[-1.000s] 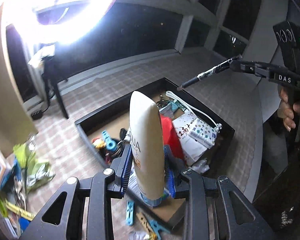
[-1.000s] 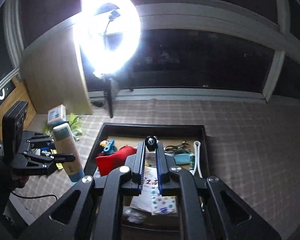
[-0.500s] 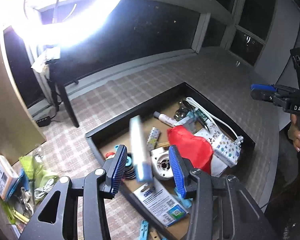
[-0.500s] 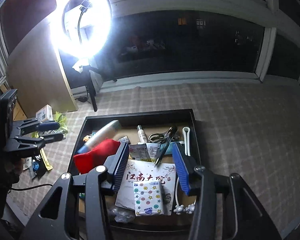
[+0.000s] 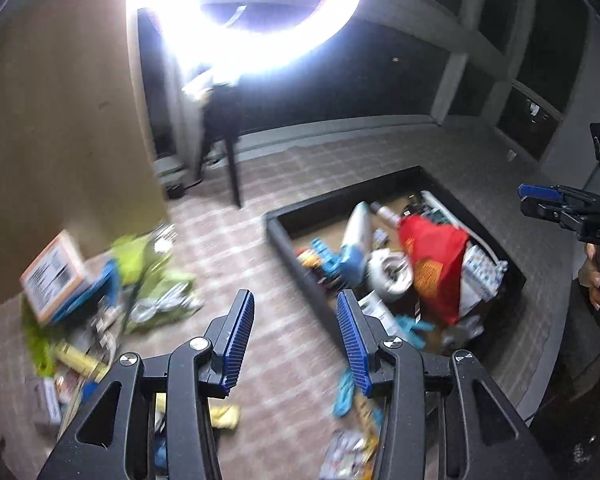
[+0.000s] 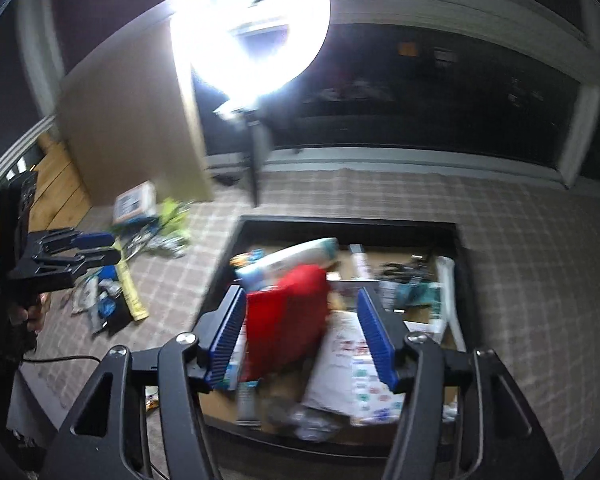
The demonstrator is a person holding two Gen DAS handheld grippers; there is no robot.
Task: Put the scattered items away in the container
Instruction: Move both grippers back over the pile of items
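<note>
A: Left gripper point(image 5: 296, 340)?
B: Jaws apart, nothing btwn the blue pads, only checked cloth point(image 5: 284, 344) under them. It hangs over the gap btwn the loose pile and the tray.

A: Right gripper point(image 6: 302, 338)?
B: Jaws have just been opening, now wide. Nothing pinched; the red pouch point(image 6: 286, 320) shows btwn the pads but lies below in the tray, not pressed. A hand point(image 5: 596, 280) holds that gripper's grip at the right edge of the left view.

A: What's around, anything in the way?
B: Left of the left gripper: green packets point(image 5: 156, 280), a box w/ a printed label point(image 5: 54, 276), a yellow tube point(image 5: 80, 358), small bits near the fingers incl. a blue clip point(image 5: 344, 394). All on the cloth, outside the tray. Behind stand a brown board point(image 5: 60, 120), a ring light point(image 6: 252, 24) on its stand, dark windows. Nothing blocks the tray's open top.

A: The container?
B: Black shallow tray point(image 6: 462, 264), low walls, cardboard-brown floor, right of the pile on the cloth. Crowded: a white bottle w/ a blue cap point(image 5: 356, 240) lying on its side near the far-left corner, the red pouch beside it, a white round part point(image 5: 392, 276), a white bag w/ coloured print point(image 6: 360, 360), a white cable point(image 6: 448, 300) along the right wall.

A: Any text?
B: Red pouch has yellow print, too blurred to read. Box label also unreadable. Right gripper's body shows letters, maybe "DAS", can't be sure.
</note>
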